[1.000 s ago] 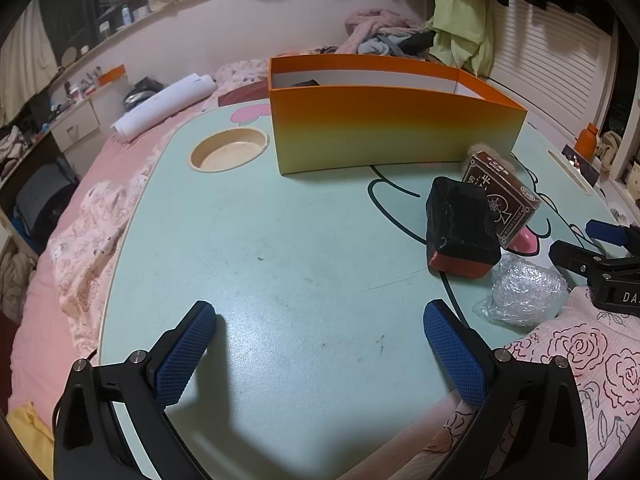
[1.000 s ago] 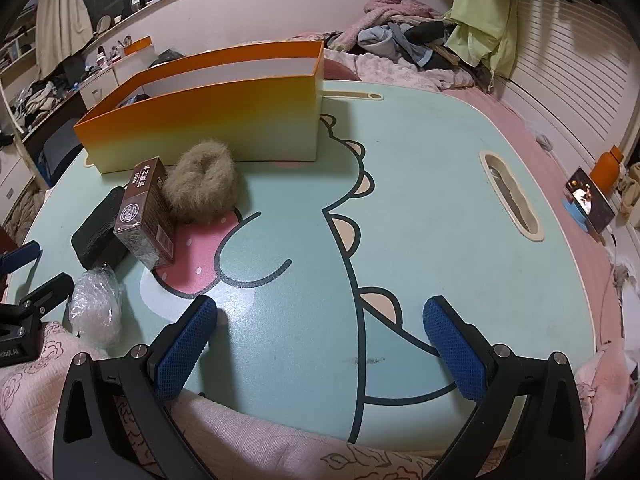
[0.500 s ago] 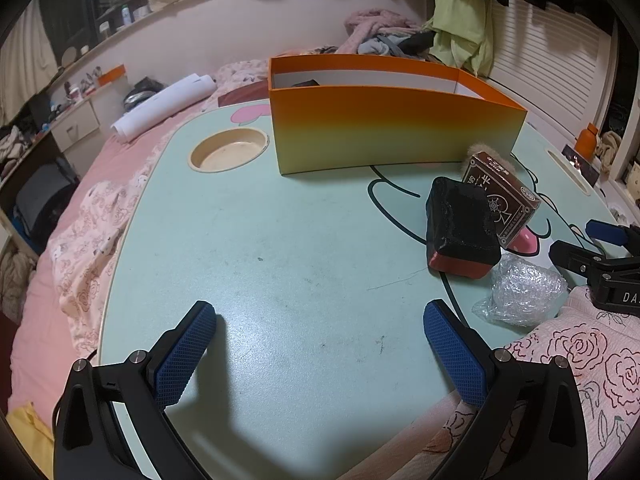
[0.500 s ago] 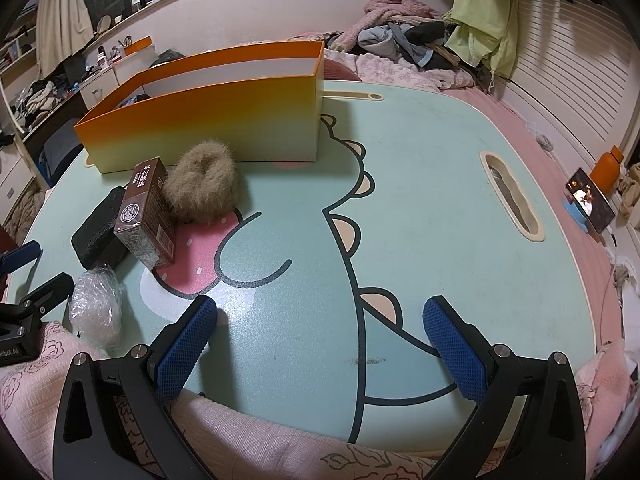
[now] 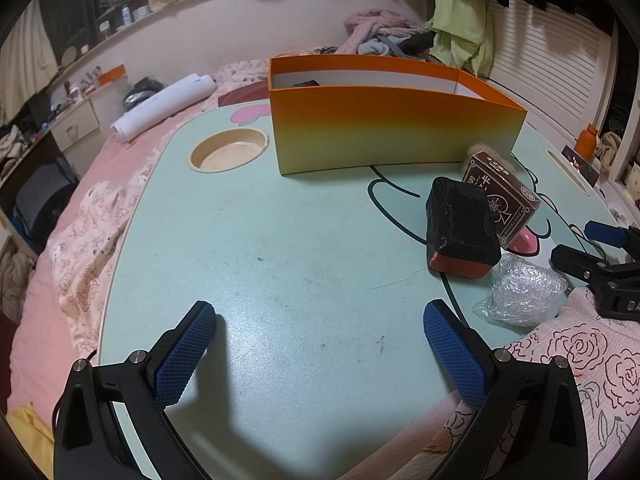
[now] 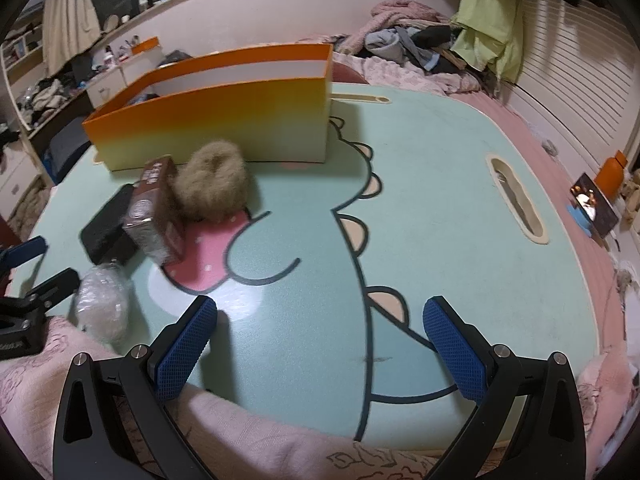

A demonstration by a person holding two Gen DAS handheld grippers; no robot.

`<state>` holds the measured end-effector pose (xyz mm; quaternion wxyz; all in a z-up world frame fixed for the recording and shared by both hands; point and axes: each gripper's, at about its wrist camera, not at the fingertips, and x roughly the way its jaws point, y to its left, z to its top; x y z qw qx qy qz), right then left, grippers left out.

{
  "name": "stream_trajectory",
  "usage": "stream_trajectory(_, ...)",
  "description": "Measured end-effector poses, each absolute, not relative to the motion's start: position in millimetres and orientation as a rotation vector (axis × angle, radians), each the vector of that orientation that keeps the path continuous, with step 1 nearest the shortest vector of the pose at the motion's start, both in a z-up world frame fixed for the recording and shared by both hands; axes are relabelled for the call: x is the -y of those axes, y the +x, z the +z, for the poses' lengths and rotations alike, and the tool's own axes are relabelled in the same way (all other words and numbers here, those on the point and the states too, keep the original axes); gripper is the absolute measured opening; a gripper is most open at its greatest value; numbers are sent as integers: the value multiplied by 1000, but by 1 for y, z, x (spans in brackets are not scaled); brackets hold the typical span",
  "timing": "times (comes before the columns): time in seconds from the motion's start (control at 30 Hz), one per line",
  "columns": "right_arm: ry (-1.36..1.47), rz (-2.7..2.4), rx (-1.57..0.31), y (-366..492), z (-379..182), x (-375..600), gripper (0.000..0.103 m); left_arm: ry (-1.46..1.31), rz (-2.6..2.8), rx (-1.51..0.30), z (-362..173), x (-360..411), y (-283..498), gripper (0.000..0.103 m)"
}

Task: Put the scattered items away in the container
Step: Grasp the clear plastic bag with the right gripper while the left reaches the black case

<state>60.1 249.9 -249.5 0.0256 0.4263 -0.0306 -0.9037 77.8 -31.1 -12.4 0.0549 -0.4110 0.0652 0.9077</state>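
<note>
Tabletop (image 5: 280, 264), mint green with a cartoon dinosaur drawn on it, fills both wrist views. One orange-to-yellow container (image 5: 392, 132) stands upright in the upper middle of the left wrist view; its long axis runs left to right across the frame, and its open top shows white inner walls with a dark item in the far left corner.

Four loose items lie in a cluster below the container's right end in that view, at the left of the right wrist view. One black block with a red base (image 5: 462, 228) lies with its long axis running from upper left to lower right. One brown card box (image 5: 502, 196) leans just beside it on the right, tilted, its printed face turned up and left; in the right wrist view the card box (image 6: 158, 216) points its narrow end toward the camera. One tan fluffy scrunchie (image 6: 214, 188) touches the card box and sits just in front of the container's wall. One crumpled ball of bubble wrap (image 5: 524, 294) lies nearest the tabletop's lower edge, beside the rose-print bedding (image 5: 580, 352).

The left tool (image 5: 320, 344) hovers over bare tabletop at the bottom of its frame, blue pads spread wide, gripping nothing. The right tool (image 6: 320, 344) is likewise spread wide and empty above the dinosaur outline.

One round cup recess (image 5: 228, 152) lies left of the container.
</note>
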Motion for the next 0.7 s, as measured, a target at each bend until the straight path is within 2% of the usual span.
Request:
stream_trajectory(0.2, 1138, -2744, 106, 73, -233, -241, 102, -1248, 2756, -198, -12, 31, 78, 103)
stream_trajectory(0.37, 1042, -2547, 18, 80, -214, -205, 91, -1246, 2757, -197, -13, 31, 78, 103)
stream_trajectory(0.47, 1074, -2451, -64, 75, -214, -183, 79, -1247, 2757, -197, -13, 31, 78, 103)
stream_trajectory(0.53, 1140, -2386, -82, 63, -220, -171, 64, -1246, 2756, -197, -13, 32, 78, 103)
stream_trajectory(0.6, 1219, -2330, -90, 52, -231, -164, 57, -1247, 2756, -197, -13, 32, 79, 103)
stream_trajectory(0.7, 1226, -2339, -127, 52, -234, -158, 32, -1245, 2757, -196, -13, 32, 78, 103)
